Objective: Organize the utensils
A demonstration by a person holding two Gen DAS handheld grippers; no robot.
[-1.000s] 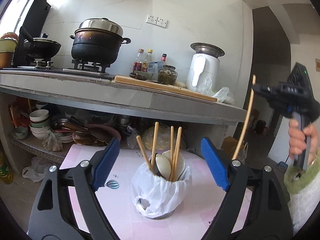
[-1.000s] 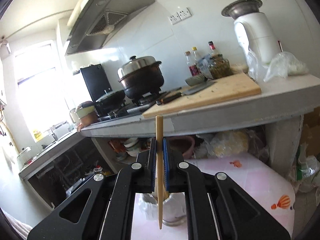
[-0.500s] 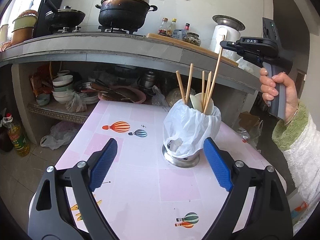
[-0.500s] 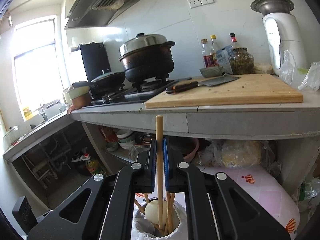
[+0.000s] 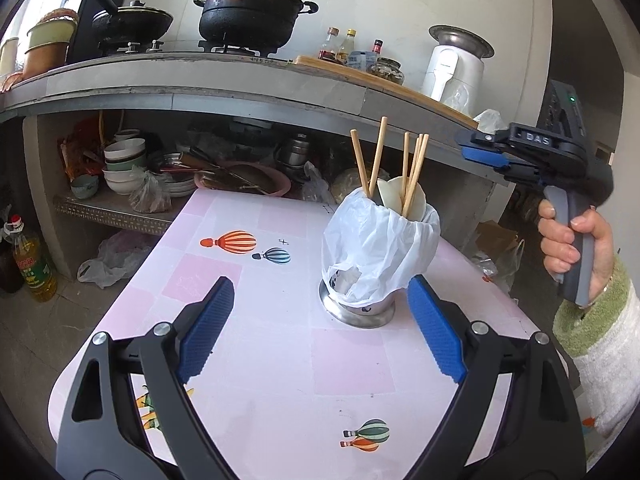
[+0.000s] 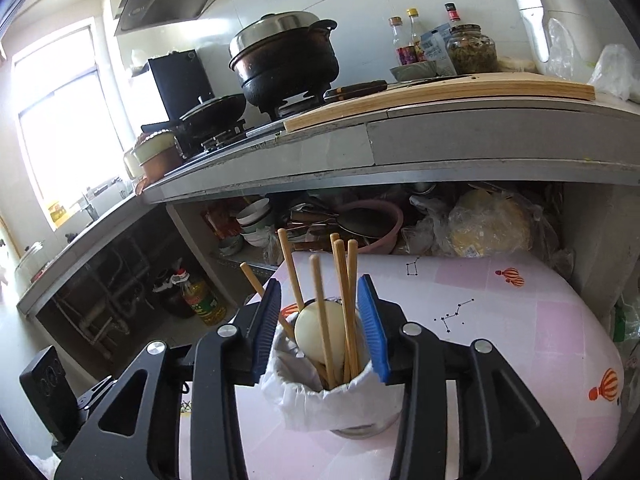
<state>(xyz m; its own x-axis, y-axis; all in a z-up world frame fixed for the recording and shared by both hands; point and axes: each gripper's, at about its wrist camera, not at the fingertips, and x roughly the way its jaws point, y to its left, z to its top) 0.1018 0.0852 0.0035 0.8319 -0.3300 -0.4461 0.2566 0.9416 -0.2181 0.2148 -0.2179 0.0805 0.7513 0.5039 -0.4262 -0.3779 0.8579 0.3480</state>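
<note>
A metal utensil holder [image 5: 360,312] lined with a white plastic bag [image 5: 380,248] stands on the pink table [image 5: 280,360]. Several wooden chopsticks [image 5: 414,172] and white spoons [image 5: 394,196] stand in it. My left gripper [image 5: 316,328] is open and empty, low in front of the holder. My right gripper [image 6: 322,326] is open and empty just above the holder [image 6: 360,428], with the chopsticks [image 6: 322,320] and a spoon [image 6: 316,336] showing between its jaws. It also shows in the left wrist view [image 5: 480,154], up and right of the holder.
A grey kitchen counter [image 5: 240,84] runs behind the table, with pots [image 5: 252,12], bottles [image 5: 340,46], a cutting board [image 6: 440,92] and a white appliance [image 5: 452,68]. Bowls and pans [image 5: 128,164] fill the shelf under it. An oil bottle [image 5: 32,264] stands on the floor at left.
My right gripper has opened and let go of the chopstick, which now stands in the holder with the others. My left gripper has drawn back and up from the holder.
</note>
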